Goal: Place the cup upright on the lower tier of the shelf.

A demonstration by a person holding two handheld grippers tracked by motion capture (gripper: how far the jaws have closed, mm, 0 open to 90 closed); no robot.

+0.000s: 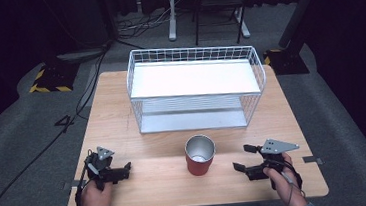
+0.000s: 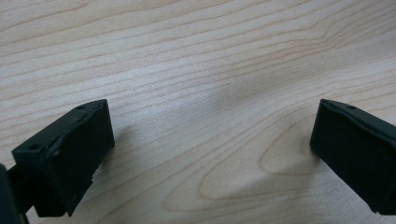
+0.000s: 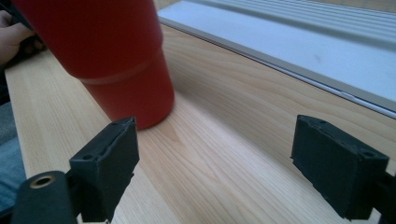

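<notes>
On the table: a red cup is standing upright at the near centre, in front of a white wire rack.
Left gripper: fingers are resting wide apart, gripping nothing.
Right gripper: fingers are spreading wide, empty, pointing toward the cup.

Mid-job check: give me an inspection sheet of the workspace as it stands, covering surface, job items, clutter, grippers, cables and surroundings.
Surface: wooden table, bare apart from the items below.
Job's things: red cup, upright, open top, near the front edge; white wire rack behind it, both shelves empty.
Clutter: nothing seen.
Grippers: left hand-held gripper open, low over the table left of the cup; right hand-held gripper open, right of the cup, not touching it.
Cables: black cable crosses the floor left of the table.
Surroundings: grey carpet, stand bases, chair legs behind; dark backdrop.
</notes>
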